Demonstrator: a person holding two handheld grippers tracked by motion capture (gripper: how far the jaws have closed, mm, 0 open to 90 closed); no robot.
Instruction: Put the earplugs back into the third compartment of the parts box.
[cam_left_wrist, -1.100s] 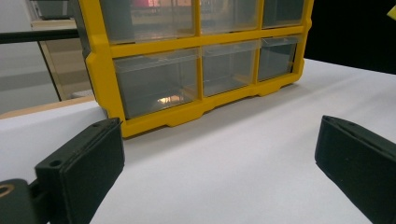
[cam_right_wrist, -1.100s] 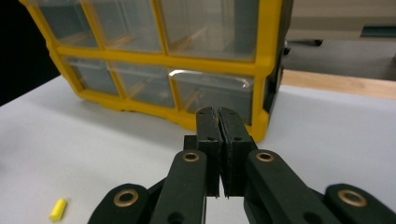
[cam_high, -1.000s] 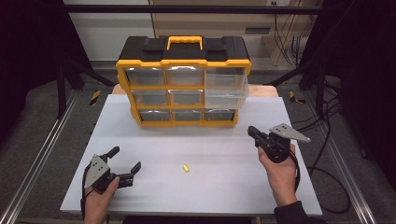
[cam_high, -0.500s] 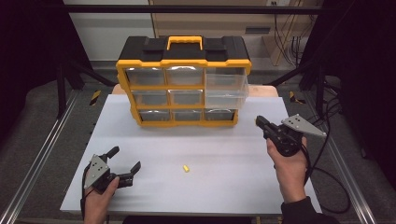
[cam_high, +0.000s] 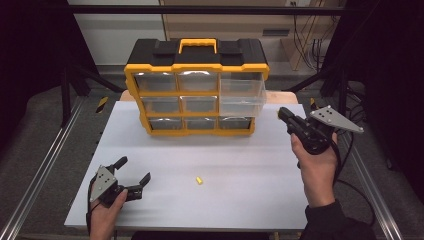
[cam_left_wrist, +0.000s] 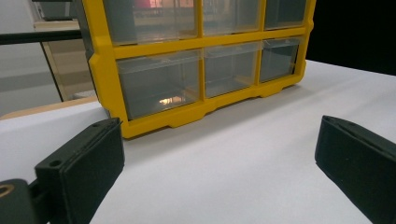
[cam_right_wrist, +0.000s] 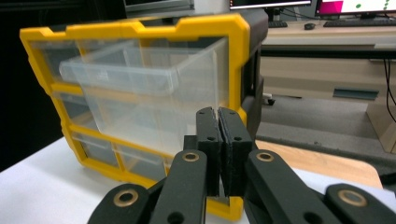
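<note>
A yellow and black organizer (cam_high: 195, 90) with clear drawers stands at the back of the white table (cam_high: 240, 165). Its top right drawer (cam_high: 242, 95) is pulled out; in the right gripper view this clear drawer (cam_right_wrist: 140, 88) is close ahead and looks empty. A small yellow piece (cam_high: 199, 180) lies on the table in front. My right gripper (cam_high: 283, 114) is shut with nothing between its jaws, raised at the right of the organizer. My left gripper (cam_high: 133, 171) rests at the front left, open and empty. In the left gripper view the organizer's (cam_left_wrist: 196, 56) lower drawers stand ahead.
Metal frame rails run along both sides of the table (cam_high: 45, 165). A wooden board edge (cam_high: 280, 97) shows behind the organizer. A cable trails from the right gripper off the table's right side.
My right gripper has risen and moved away from me toward the organizer's right side, still shut. The left gripper and the yellow piece have stayed put.
</note>
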